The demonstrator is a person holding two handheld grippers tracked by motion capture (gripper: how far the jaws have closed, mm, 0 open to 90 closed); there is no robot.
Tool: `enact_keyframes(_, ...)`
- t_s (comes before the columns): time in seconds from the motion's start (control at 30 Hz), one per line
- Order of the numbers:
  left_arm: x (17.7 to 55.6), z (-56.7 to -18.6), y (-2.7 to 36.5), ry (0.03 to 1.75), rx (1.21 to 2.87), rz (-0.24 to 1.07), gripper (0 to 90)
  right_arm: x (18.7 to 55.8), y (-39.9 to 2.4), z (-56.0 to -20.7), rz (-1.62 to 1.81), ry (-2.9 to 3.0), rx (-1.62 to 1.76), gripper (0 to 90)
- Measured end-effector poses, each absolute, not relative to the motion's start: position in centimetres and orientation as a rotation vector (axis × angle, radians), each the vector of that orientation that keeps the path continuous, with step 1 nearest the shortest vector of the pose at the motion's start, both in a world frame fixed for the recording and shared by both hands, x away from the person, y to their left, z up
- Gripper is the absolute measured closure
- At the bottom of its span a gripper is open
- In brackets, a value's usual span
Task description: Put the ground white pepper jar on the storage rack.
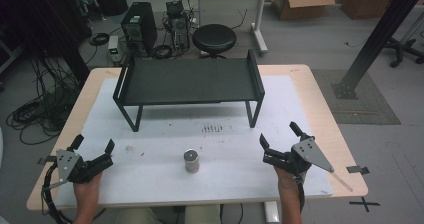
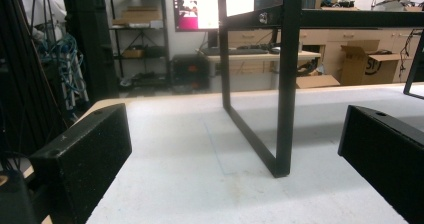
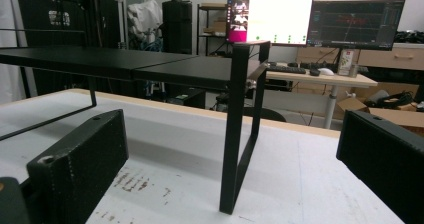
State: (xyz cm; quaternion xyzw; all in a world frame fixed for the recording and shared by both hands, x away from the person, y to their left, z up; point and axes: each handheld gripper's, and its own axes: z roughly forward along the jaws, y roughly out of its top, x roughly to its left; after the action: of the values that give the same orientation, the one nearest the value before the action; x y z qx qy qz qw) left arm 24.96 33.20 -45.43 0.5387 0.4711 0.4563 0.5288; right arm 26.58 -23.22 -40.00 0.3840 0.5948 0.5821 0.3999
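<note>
A small grey metal can (image 1: 191, 161) stands upright on the white mat near the table's front middle. Behind it stands a black metal shelf riser (image 1: 189, 80) on thin legs. My left gripper (image 1: 93, 144) rests at the front left, held in a hand, jaws wide apart with nothing between them. My right gripper (image 1: 280, 135) sits at the front right, also open and empty. In the left gripper view the riser's left leg frame (image 2: 285, 109) stands ahead between the jaws. The right gripper view shows the riser's right leg (image 3: 239, 134) and its top (image 3: 150, 64).
The white mat (image 1: 150, 159) covers most of the wooden table (image 1: 320, 99); it has scuff marks (image 1: 212, 129) near the riser. Beyond the table are a black stool (image 1: 214, 39), computer towers (image 1: 139, 26) with cables, and a black post (image 1: 372, 39) at right.
</note>
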Motion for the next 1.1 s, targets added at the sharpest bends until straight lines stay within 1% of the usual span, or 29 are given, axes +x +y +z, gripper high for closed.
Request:
enact_keyframes(0.33, 25.0, -45.4, 33.2, 1.125, 1.286, 1.09, 1.0, 26.6, -21.7, -39.1, 1.498, 1.56, 0.933, 0.0)
enact_keyframes(1.1, 24.9, -45.4, 33.2, 1.124, 1.283, 1.087, 0.9, 26.3, -17.1, -38.7, 1.593, 1.719, 0.849, 0.0)
